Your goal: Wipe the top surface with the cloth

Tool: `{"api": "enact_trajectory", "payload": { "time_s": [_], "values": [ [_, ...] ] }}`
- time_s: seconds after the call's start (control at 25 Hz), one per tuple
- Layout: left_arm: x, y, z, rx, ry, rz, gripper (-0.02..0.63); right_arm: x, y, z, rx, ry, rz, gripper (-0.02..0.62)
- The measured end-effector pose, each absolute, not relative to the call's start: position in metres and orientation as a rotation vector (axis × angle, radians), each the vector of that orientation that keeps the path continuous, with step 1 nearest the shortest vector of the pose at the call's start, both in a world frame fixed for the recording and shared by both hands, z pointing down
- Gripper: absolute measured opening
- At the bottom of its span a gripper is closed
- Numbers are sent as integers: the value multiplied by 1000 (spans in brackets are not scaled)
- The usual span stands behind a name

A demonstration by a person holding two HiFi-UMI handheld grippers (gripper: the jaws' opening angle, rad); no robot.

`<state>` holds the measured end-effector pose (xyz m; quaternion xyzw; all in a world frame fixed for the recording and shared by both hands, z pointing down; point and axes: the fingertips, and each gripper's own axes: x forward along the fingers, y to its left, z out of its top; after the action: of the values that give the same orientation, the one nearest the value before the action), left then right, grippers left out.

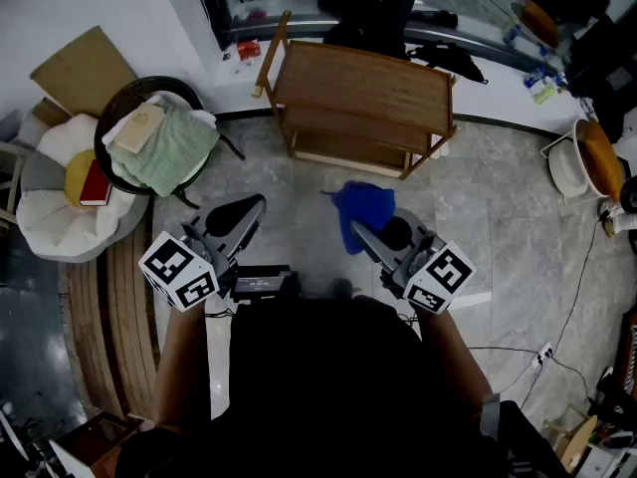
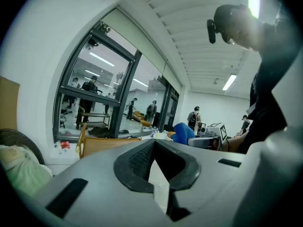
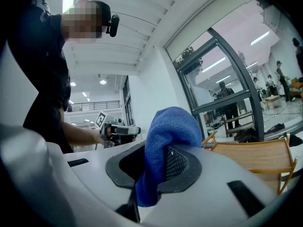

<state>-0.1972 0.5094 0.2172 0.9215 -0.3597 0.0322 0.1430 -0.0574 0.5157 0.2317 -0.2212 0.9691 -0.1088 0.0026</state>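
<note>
Grey stone floor (image 1: 498, 197) underfoot. On the left, the left gripper (image 1: 251, 205) hangs with its jaws pressed together on nothing. Ahead stands the wooden shelf unit (image 1: 368, 83), its top bare and, by my reading, not yet wiped. On the right, the right gripper (image 1: 360, 235) pinches the blue cloth (image 1: 363, 205), well short of the shelf, so the wiping is all to come.

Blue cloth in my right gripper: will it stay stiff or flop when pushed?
Likely floppy: the blue cloth droops over the right gripper. Probably light, since it hangs from one pinch. Its nubby weave looks grippy, so it may bunch when pushed.
</note>
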Motion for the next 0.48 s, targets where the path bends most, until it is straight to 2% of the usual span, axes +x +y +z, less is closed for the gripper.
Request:
{"api": "enact_trajectory", "payload": {
  "time_s": [0.48],
  "values": [
    [-186,505,240,2580,-1107,184,9,-36,505,238,-742,3044,-304,72]
  ]
}}
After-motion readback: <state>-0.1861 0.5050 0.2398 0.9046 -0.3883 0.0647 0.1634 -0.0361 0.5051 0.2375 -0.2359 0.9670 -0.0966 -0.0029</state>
